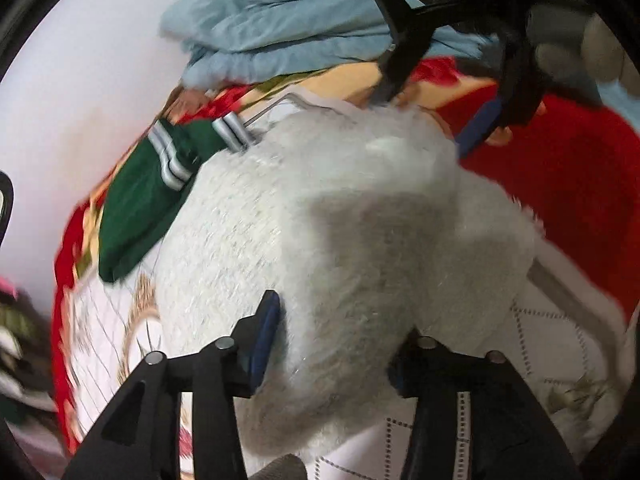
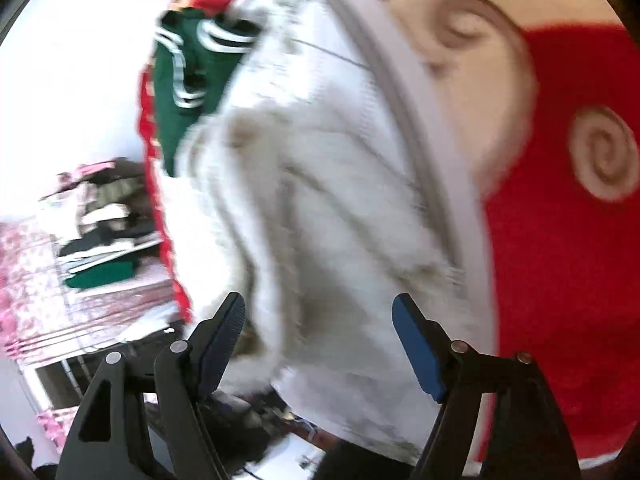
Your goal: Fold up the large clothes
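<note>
A white fluffy garment (image 1: 340, 200) lies bunched on a red patterned blanket (image 1: 560, 180). My left gripper (image 1: 336, 336) straddles its near end. The left blue pad (image 1: 266, 332) sits at the edge of the pile and the other finger is mostly hidden under the fluff, with the jaws held apart. At the garment's far end, my right gripper (image 1: 428, 112) stands open above it. In the right wrist view, the right gripper (image 2: 320, 344) is wide open over the fluffy garment (image 2: 320, 200), and its pads press on nothing.
A green garment with pale stripes (image 1: 140, 208) (image 2: 180, 92) lies beside the white one. Folded light blue fabric (image 1: 280, 28) sits at the back. White quilted cloth (image 1: 540, 340) lies underneath. A rack of folded clothes (image 2: 100, 220) stands beyond the red blanket (image 2: 560, 260).
</note>
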